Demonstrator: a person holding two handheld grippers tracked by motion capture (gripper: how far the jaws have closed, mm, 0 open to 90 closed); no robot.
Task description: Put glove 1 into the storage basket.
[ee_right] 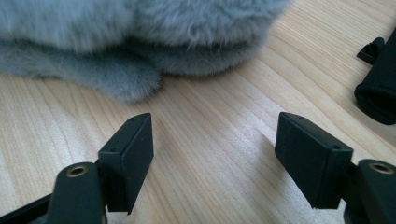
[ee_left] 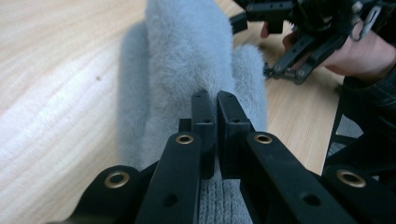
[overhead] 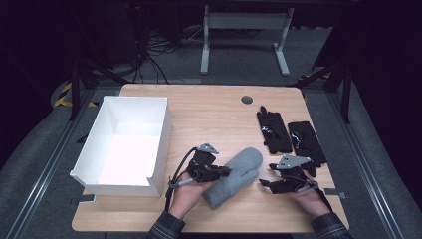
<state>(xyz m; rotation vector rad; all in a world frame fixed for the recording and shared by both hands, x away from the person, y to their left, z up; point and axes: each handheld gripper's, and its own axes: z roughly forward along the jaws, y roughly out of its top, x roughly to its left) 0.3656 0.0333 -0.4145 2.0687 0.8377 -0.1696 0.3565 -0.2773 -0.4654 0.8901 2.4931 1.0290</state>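
A fluffy grey mitten (overhead: 240, 174) lies on the wooden table (overhead: 214, 112), its knit cuff toward the person. My left gripper (overhead: 226, 172) is on top of it, jaws pinched together on the fur near the cuff; in the left gripper view the gripper (ee_left: 215, 107) grips a fold of the mitten (ee_left: 187, 56). My right gripper (overhead: 266, 175) rests low at the mitten's right side, open, with bare wood between its jaws. In the right gripper view that gripper (ee_right: 215, 140) stands just short of the mitten's (ee_right: 140, 28) thumb lobe.
A white open box (overhead: 164, 134) stands at the left of the table. Two black gloves (overhead: 273, 130) (overhead: 304, 141) lie at the back right, one of them (ee_right: 378, 88) close to my right gripper. A round grommet (overhead: 247, 99) sits near the far edge.
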